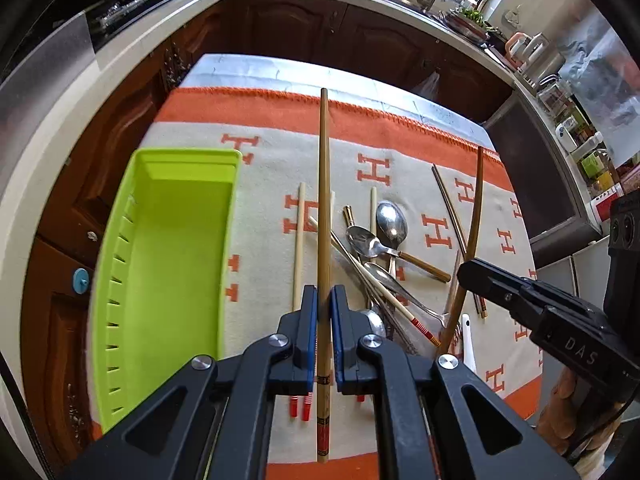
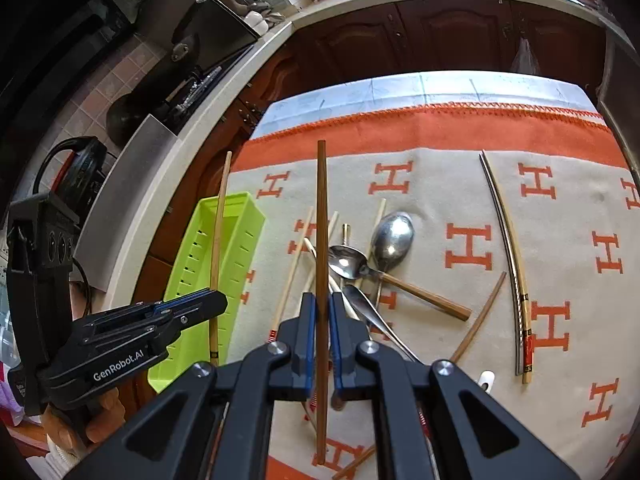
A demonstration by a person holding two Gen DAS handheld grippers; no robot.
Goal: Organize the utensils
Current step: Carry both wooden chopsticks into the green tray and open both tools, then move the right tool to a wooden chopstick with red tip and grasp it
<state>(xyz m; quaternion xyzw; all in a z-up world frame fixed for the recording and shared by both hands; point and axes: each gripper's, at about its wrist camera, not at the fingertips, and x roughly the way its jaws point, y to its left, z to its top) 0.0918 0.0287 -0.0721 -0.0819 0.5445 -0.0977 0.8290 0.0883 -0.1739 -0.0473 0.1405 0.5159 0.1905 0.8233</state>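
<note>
My left gripper is shut on a pale bamboo chopstick with a red-patterned end, held lifted above the cloth. To its left lies an empty lime-green utensil tray. My right gripper is shut on a dark brown chopstick, also raised off the cloth. Below both lies a heap of spoons and several loose chopsticks. In the right wrist view the left gripper hovers over the tray. In the left wrist view the right gripper is at the right.
An orange and cream blanket with H marks covers the table. A metal chopstick pair and a curved brown stick lie at the right. Dark wooden cabinets and a pale counter surround the table's far and left sides.
</note>
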